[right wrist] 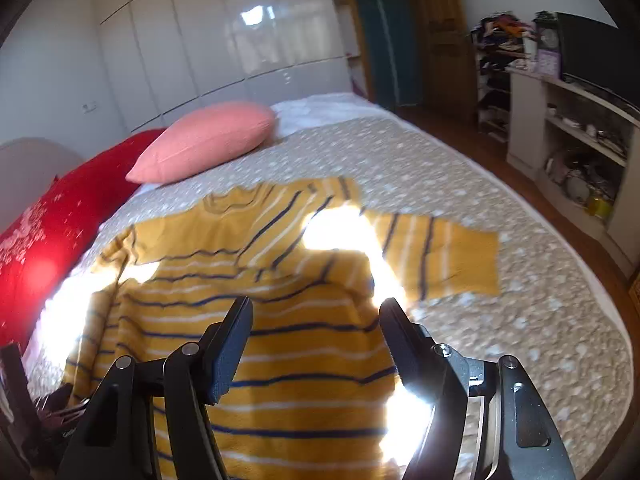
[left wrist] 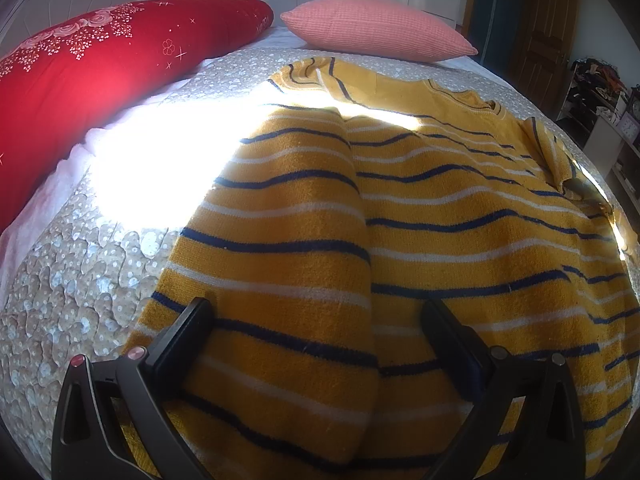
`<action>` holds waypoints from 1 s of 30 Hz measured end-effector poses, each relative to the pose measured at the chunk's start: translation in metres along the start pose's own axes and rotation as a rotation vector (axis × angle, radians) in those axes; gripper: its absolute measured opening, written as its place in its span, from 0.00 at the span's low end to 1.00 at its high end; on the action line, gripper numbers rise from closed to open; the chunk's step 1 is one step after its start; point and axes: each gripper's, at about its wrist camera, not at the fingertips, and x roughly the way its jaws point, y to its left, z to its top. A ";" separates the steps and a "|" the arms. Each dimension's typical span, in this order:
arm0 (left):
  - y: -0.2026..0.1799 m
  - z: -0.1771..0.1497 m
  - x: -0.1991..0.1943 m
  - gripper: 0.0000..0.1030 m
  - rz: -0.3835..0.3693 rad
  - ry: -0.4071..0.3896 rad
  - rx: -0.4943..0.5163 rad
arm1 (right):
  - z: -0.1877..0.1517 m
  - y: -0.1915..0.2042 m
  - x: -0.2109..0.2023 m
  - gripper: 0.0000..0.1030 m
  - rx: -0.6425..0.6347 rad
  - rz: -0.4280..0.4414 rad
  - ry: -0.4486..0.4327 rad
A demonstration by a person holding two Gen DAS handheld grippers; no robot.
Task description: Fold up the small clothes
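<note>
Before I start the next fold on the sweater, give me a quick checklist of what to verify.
1. Left gripper open: ok, jaws wide apart over the sweater.
2. Right gripper open: ok, nothing between the jaws.
3. Sweater lying flat: not ok, a ridge runs down its middle and one side is folded over.
4. Far sleeve spread out: ok, it lies flat on the bedspread.
5. Pillows clear of the sweater: ok, pink pillow and red pillow lie apart from it.
6. Hem position: cannot tell, it is hidden below the grippers.
</note>
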 end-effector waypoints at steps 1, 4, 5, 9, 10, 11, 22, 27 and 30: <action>0.000 0.000 0.000 1.00 0.000 0.000 0.000 | -0.006 0.008 0.008 0.68 -0.010 0.019 0.031; 0.000 0.000 0.000 1.00 0.000 0.000 0.000 | -0.023 0.026 0.034 0.68 -0.051 0.056 0.125; 0.000 0.000 0.000 1.00 0.000 0.000 0.000 | -0.032 0.030 0.042 0.68 -0.072 0.049 0.151; 0.000 0.000 0.000 1.00 0.000 0.000 0.000 | -0.047 0.046 0.052 0.84 -0.185 0.010 0.158; 0.000 0.000 0.000 1.00 0.000 0.000 0.000 | -0.048 0.048 0.055 0.90 -0.199 0.010 0.169; 0.000 0.000 0.000 1.00 0.000 0.000 0.000 | -0.049 0.050 0.057 0.92 -0.214 0.007 0.178; 0.032 0.007 -0.059 0.87 -0.053 -0.110 -0.037 | -0.051 0.055 0.059 0.99 -0.236 0.008 0.166; 0.088 0.010 -0.087 0.90 -0.015 -0.147 -0.158 | -0.052 0.053 0.057 0.99 -0.230 0.017 0.155; 0.104 0.012 -0.072 0.91 0.020 -0.086 -0.134 | -0.051 0.052 0.055 0.99 -0.220 0.029 0.148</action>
